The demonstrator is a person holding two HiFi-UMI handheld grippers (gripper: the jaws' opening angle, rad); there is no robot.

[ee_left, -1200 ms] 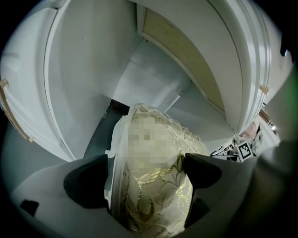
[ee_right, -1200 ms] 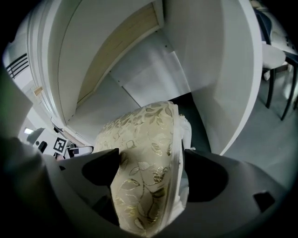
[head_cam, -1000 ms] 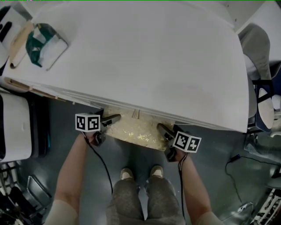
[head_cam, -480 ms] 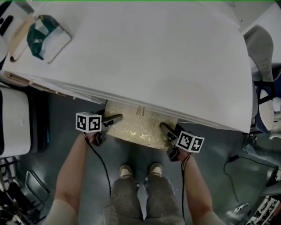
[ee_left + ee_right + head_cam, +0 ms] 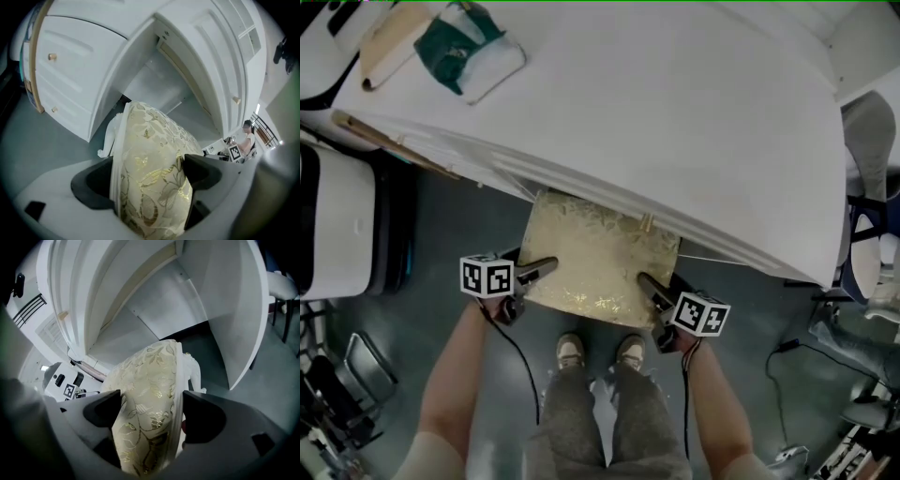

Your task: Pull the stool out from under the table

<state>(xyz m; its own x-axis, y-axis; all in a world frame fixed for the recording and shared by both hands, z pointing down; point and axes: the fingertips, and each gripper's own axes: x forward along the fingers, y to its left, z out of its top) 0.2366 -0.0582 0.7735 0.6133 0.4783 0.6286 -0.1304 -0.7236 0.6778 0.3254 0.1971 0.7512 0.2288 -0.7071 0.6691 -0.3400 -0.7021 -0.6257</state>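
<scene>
The stool point(image 5: 595, 255) has a cream cushion with gold leaf pattern and white legs. In the head view most of its seat shows in front of the white table point(image 5: 675, 122), its far edge still under the tabletop. My left gripper point(image 5: 542, 269) is shut on the seat's left edge, and the cushion point(image 5: 150, 173) fills the space between its dark jaws. On the seat's right edge my right gripper point(image 5: 649, 284) is shut too, with the cushion point(image 5: 145, 423) pinched between its pads. A white stool leg point(image 5: 193, 373) shows beyond the right jaws.
A green-and-white packet point(image 5: 469, 49) and a wooden board point(image 5: 394, 33) lie on the table's far left. A white appliance point(image 5: 337, 234) stands at the left on the dark floor. A chair point(image 5: 872, 178) is at the right. The person's feet point(image 5: 598, 352) stand just behind the stool.
Both grippers have drawn the stool back toward the person. Only a strip of the seat showed earlier; most of it is out from under the tabletop now.
</scene>
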